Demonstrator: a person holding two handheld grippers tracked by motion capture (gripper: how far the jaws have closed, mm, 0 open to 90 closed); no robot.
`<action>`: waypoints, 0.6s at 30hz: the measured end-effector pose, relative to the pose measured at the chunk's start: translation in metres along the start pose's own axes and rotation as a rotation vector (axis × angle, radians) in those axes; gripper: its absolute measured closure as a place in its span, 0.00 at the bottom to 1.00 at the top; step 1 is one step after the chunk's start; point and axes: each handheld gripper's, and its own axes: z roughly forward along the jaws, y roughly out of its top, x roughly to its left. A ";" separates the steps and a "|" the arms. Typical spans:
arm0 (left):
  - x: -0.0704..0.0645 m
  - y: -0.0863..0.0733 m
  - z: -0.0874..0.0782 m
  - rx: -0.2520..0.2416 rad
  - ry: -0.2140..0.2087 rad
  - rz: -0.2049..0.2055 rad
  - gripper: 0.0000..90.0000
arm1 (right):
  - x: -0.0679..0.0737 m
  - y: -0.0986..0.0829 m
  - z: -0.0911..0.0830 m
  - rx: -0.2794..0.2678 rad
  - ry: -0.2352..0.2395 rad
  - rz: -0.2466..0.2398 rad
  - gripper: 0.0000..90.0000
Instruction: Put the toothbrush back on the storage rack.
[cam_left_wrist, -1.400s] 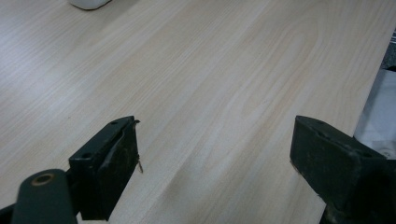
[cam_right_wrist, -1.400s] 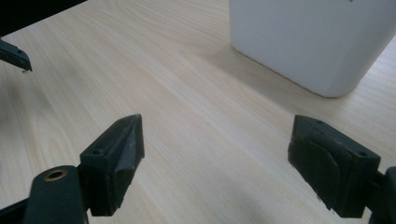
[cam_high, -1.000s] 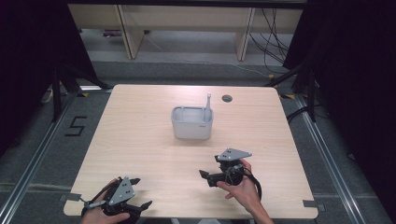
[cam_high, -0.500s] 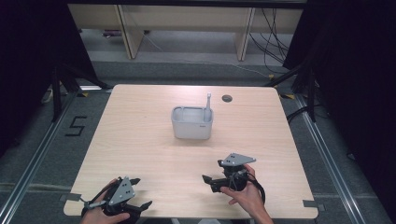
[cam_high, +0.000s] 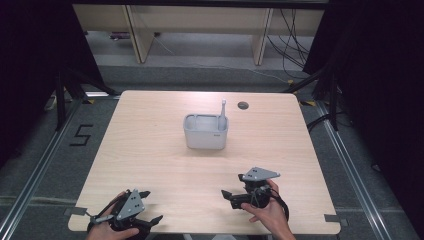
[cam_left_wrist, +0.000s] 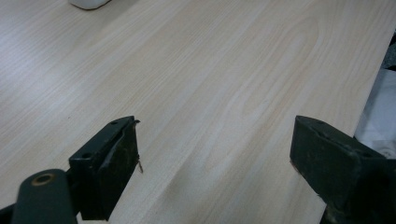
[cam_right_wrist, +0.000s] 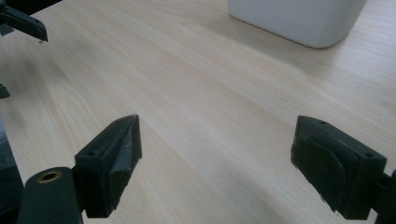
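A light wooden table (cam_high: 150, 150) is set on a grey floor (cam_high: 45, 165). A small round hole (cam_high: 243, 105) is seen near the table's far edge. Left of the table, a "5" (cam_high: 81, 135) is marked on the floor. Beyond the table, beige shelving (cam_high: 200, 20) and loose cables (cam_high: 292, 45) are seen, flanked by black curtains (cam_high: 380, 75).

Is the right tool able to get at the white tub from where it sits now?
Probably yes. The right tool rests near the table's front edge with its jaws open, and only bare wood lies between it and the white tub. The slim stick standing in the tub is on the nearer side.
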 end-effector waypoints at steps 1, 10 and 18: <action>0.000 0.000 0.000 0.001 0.000 0.000 0.16 | -0.002 -0.002 -0.002 -0.003 -0.003 -0.008 0.19; 0.000 0.000 0.000 0.005 0.016 0.000 0.16 | -0.005 -0.009 -0.010 0.026 -0.036 -0.066 0.19; 0.000 0.000 0.000 0.003 0.003 -0.003 0.16 | -0.006 -0.018 -0.016 0.040 -0.050 -0.103 0.19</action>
